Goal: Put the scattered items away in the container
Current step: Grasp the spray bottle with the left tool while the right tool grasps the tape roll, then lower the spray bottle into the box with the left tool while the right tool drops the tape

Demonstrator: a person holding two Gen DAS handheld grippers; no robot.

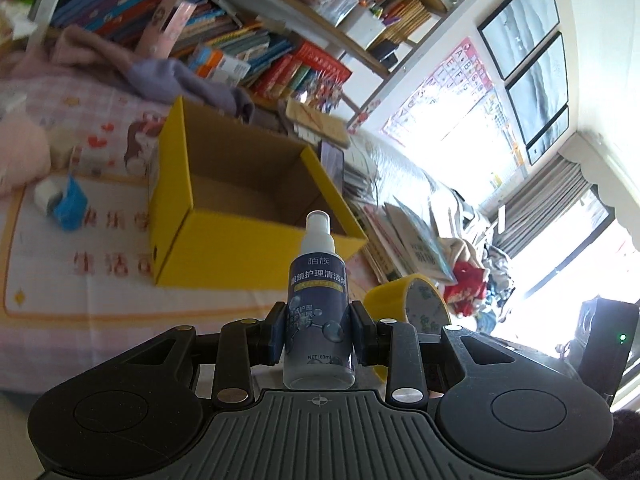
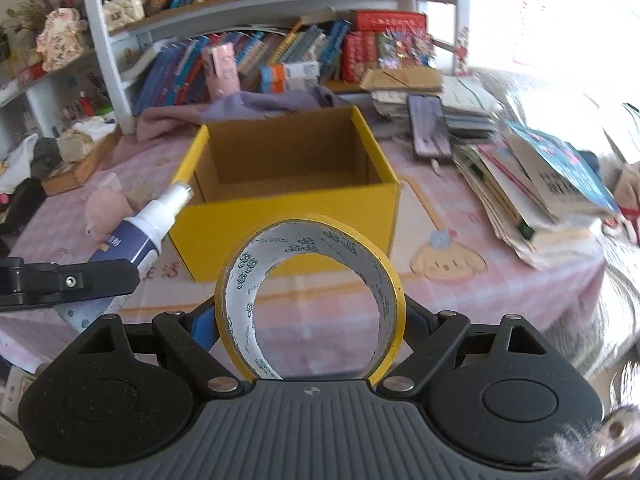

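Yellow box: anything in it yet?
Looks empty. The yellow box shows only bare brown walls and floor in both views; its near corners are hidden. The spray bottle and tape roll are both outside, each held in a tool.

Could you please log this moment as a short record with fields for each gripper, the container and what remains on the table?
left gripper: shut on the spray bottle, held upright, in front of the box
right gripper: shut on the tape roll, its opening facing the camera
yellow box: open top, nothing visible inside
spray bottle position: outside the box, near its front left corner
still on table: blue and white item, left of the box
tablecloth: pink checked
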